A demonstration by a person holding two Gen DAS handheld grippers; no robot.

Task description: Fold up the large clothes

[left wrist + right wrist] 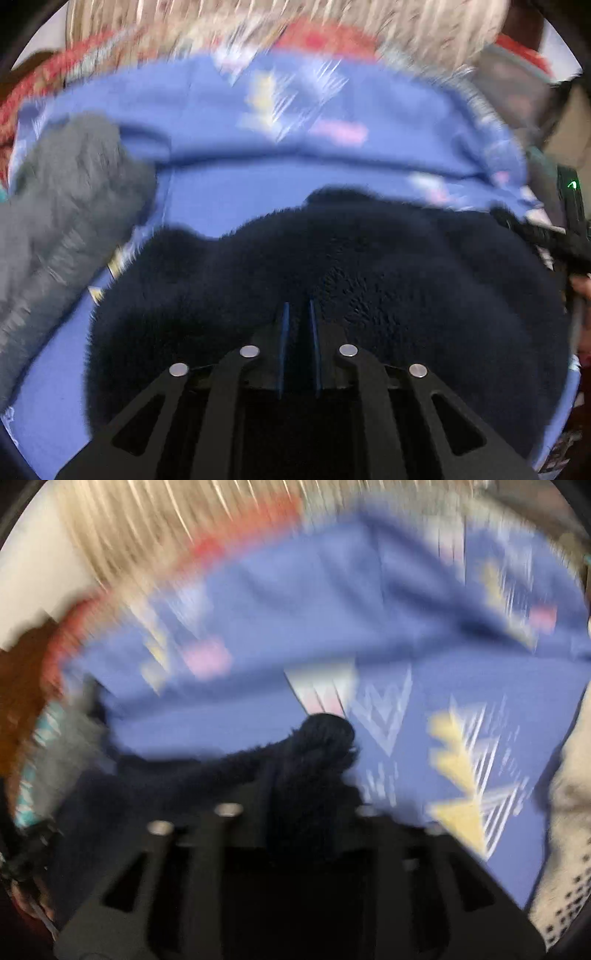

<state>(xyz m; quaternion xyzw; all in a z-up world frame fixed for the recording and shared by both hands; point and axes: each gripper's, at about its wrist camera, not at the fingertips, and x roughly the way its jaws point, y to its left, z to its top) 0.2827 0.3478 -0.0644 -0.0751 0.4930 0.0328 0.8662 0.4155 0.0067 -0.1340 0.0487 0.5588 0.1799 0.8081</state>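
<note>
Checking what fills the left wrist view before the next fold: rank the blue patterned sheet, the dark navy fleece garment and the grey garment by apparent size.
1. blue patterned sheet and dark navy fleece garment: similar; the fleece lies nearest the camera, so unranked.
2. grey garment: smallest, cut off by the frame's left edge.

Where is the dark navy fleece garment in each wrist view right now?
Left wrist: the navy fleece garment fills the lower centre, bunched around the left gripper.
Right wrist: it runs from lower left to centre, a wad between the right gripper fingers.
Shared landmark: the blue patterned sheet beneath it.
</note>
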